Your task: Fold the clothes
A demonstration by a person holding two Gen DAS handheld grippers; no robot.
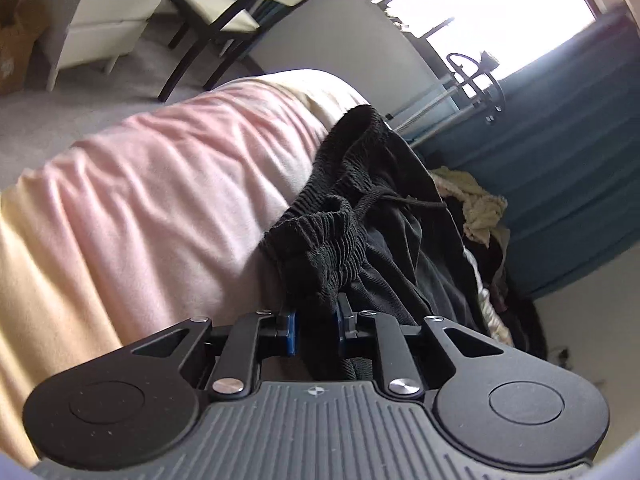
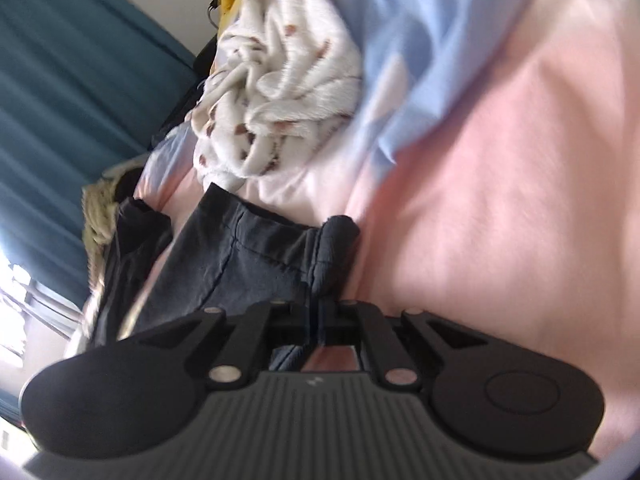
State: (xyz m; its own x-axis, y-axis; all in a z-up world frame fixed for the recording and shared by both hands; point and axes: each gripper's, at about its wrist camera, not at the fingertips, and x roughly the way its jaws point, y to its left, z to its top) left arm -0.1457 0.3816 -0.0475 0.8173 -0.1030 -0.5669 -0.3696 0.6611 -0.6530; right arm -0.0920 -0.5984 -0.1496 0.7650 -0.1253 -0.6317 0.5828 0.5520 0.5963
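Observation:
A pair of black shorts (image 1: 372,216) with a ribbed elastic waistband and drawstring lies on a pink bed sheet (image 1: 160,184). My left gripper (image 1: 316,320) is shut on the bunched waistband at its near end. In the right wrist view the same black shorts (image 2: 240,256) show a hemmed leg end, and my right gripper (image 2: 318,312) is shut on the folded hem corner just above the pink sheet (image 2: 500,200).
A pile of other clothes (image 1: 480,208) lies behind the shorts near a teal curtain (image 1: 568,152). A white spotted fleece garment (image 2: 280,76) and a light blue cloth (image 2: 412,40) lie further up the bed. Chairs (image 1: 212,12) stand on the carpet beyond the bed.

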